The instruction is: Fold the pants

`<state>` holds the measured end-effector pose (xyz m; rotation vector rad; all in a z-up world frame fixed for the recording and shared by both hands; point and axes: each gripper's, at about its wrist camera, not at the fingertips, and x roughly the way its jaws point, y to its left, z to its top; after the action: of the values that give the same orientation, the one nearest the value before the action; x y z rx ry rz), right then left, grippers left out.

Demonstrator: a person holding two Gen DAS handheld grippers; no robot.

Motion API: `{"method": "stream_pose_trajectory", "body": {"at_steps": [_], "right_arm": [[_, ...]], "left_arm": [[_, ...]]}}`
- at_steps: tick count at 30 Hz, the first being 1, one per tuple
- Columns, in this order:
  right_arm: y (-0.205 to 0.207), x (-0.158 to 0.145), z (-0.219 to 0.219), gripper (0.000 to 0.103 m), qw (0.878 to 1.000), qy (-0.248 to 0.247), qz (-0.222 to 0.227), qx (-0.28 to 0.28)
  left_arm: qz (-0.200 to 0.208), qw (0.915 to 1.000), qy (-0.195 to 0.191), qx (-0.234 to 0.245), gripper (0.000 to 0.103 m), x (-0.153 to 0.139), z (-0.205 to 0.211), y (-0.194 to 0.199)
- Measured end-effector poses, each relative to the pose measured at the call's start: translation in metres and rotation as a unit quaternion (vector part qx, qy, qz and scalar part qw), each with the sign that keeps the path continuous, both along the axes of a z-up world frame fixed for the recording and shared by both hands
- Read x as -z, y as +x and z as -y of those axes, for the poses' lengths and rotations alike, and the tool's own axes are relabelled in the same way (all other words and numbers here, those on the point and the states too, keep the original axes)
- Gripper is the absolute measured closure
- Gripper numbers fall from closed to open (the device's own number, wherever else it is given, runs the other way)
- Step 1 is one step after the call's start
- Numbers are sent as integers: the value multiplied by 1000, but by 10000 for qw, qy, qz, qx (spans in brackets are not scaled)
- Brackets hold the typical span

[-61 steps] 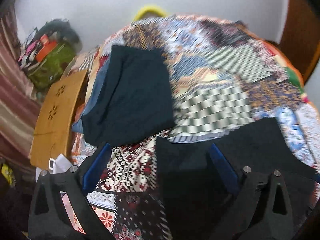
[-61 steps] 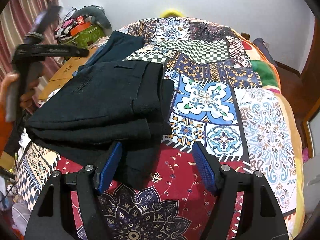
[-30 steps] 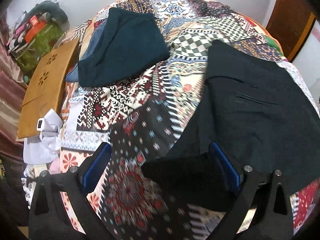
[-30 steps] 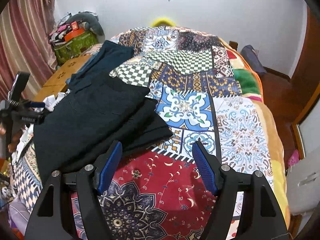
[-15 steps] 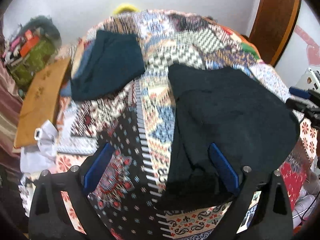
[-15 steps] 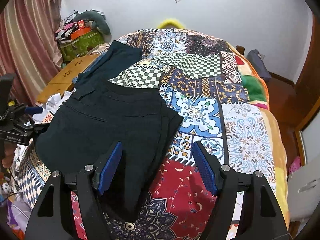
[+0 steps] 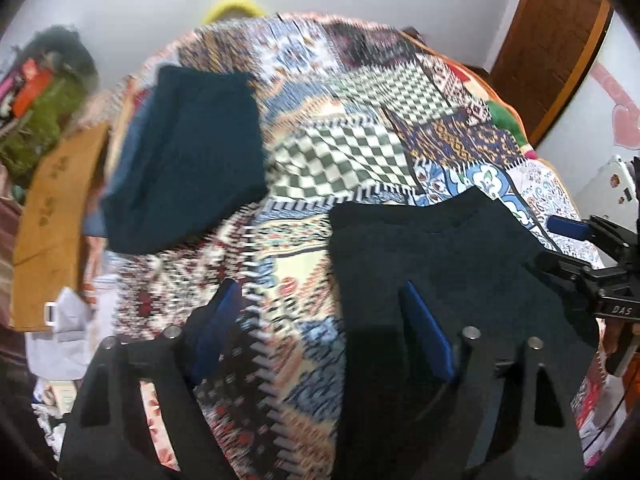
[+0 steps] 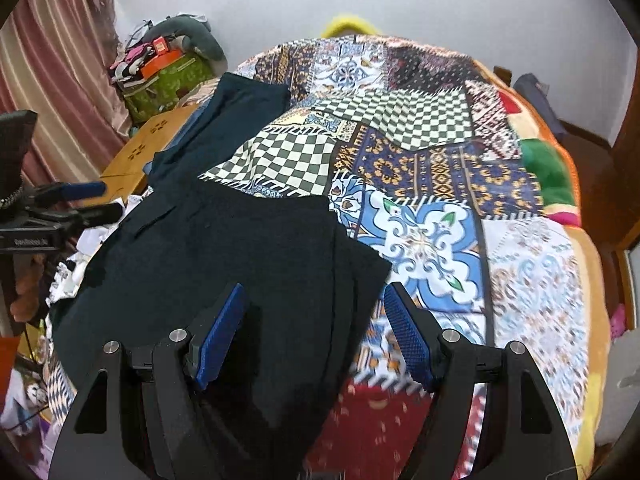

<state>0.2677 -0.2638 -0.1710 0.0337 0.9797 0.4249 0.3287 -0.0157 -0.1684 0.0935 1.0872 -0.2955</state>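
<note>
The black pants [image 8: 224, 264] lie folded on the patchwork bed cover [image 8: 420, 184]. The left gripper [image 7: 324, 332] jaws are closing over their edge without pressing; the right gripper [image 8: 312, 336] jaws stand apart above them.

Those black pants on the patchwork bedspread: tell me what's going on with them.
A person with a handheld gripper in each hand is folding the black pants, which lie folded on the colourful patchwork bedspread. The left gripper hovers over their left edge, its jaws closing with cloth under the right finger. The right gripper stands open over their right edge. A dark teal folded garment lies farther back.
</note>
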Motion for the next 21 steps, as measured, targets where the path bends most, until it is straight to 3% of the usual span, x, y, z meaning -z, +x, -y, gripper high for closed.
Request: {"method": "stream_pose_trajectory", "body": {"at_steps": [3, 6, 8, 13, 17, 19, 21], "right_arm": [[15, 11, -2, 40, 9998, 25, -188, -43], [26, 24, -5, 47, 9991, 25, -395, -125], [30, 33, -6, 58, 9981, 183, -560, -195], [25, 28, -3, 79, 9988, 189, -393, -220], [11, 13, -8, 88, 9995, -135, 217, -201], [5, 9, -9, 88, 9980, -347, 509, -136], [4, 13, -7, 88, 9978, -423, 518, -46]], "left_arm": [[-305, 9990, -328, 64, 26, 11, 7, 13], [-636, 9959, -596, 234, 41, 21, 13, 20], [-801, 9936, -689, 392, 52, 25, 20, 22], [-245, 9967, -248, 734, 65, 10, 38, 11], [498, 9929, -36, 1083, 67, -5, 53, 1], [504, 9928, 49, 1082, 67, -1, 56, 5], [388, 9934, 162, 1063, 64, 10, 59, 11]]}}
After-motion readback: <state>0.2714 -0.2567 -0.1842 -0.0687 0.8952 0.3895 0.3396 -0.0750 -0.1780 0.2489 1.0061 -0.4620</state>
